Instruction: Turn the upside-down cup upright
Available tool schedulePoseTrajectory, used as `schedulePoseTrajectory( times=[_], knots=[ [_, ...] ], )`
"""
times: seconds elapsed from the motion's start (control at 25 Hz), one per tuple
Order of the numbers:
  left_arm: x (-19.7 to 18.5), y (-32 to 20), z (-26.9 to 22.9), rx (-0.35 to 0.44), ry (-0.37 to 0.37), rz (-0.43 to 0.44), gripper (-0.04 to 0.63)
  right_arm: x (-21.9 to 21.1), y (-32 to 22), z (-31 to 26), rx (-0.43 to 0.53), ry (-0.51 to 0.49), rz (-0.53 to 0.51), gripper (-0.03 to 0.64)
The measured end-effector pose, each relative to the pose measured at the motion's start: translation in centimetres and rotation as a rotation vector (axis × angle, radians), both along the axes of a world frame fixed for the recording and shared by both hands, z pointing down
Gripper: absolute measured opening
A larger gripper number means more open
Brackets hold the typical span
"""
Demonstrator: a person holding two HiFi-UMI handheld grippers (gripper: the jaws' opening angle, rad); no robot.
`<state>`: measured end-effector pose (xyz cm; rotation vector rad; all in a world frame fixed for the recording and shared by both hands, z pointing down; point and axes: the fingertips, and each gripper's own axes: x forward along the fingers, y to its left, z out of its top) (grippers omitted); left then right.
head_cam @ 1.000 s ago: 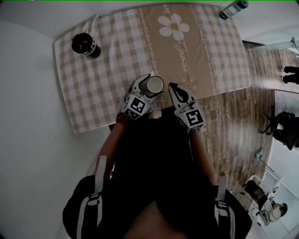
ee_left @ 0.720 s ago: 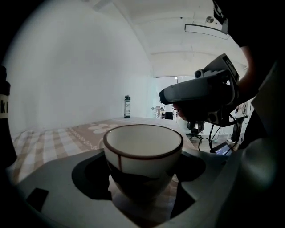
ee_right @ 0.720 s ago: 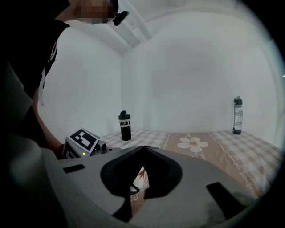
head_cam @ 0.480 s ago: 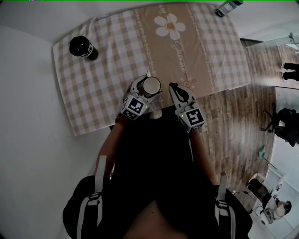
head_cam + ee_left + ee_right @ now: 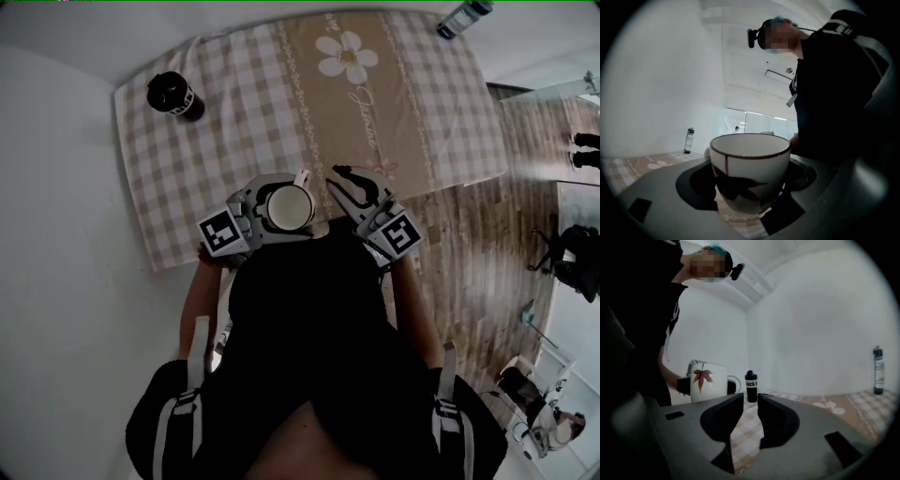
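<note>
A white cup with a red maple-leaf print is held above the near table edge, mouth up. Its brown-rimmed open mouth shows in the left gripper view, and its handle and leaf in the right gripper view. My left gripper is shut on the cup's sides, pointing about level. My right gripper hangs just right of the cup without touching it. Its jaws have just been opening and stand a narrow gap apart, with nothing between them.
A checked tablecloth with a daisy print covers the table. A black bottle stands at the far left, a clear bottle at the far right corner. Wood floor lies to the right. My body is close behind both grippers.
My left gripper has risen and swung left with the cup, which now shows its open mouth upward. My right gripper has lifted slightly and its jaws have parted a little.
</note>
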<state>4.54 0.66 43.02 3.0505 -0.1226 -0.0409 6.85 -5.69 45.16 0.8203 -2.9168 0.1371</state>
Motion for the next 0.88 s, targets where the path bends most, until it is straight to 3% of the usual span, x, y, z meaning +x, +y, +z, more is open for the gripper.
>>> schedulePoseTrajectory(
  times=[0.16,0.36,0.56,0.68,0.76,0.88],
  knots=[
    [-1.0,1.3,-2.2,-0.042,0.070,0.046,0.413,-2.8,1.3,-1.2,0.005,-0.042,-0.119,0.117],
    [-1.5,1.9,-2.6,-0.052,0.078,0.071,0.413,-5.1,2.9,-1.8,-0.051,-0.105,-0.255,0.103],
    [-2.0,3.3,-2.7,-0.095,0.081,0.151,0.413,-5.7,3.8,-2.0,-0.098,-0.140,-0.343,0.124],
    [-2.2,4.0,-3.2,-0.138,0.108,0.211,0.413,-6.1,4.7,-2.6,-0.182,-0.216,-0.441,0.124],
    [-2.3,4.3,-3.6,-0.148,0.128,0.234,0.413,-6.3,5.3,-3.0,-0.253,-0.300,-0.510,0.081],
    [-2.3,4.5,-3.6,-0.148,0.121,0.238,0.413,-6.5,5.5,-3.0,-0.309,-0.368,-0.544,0.075]
  ],
)
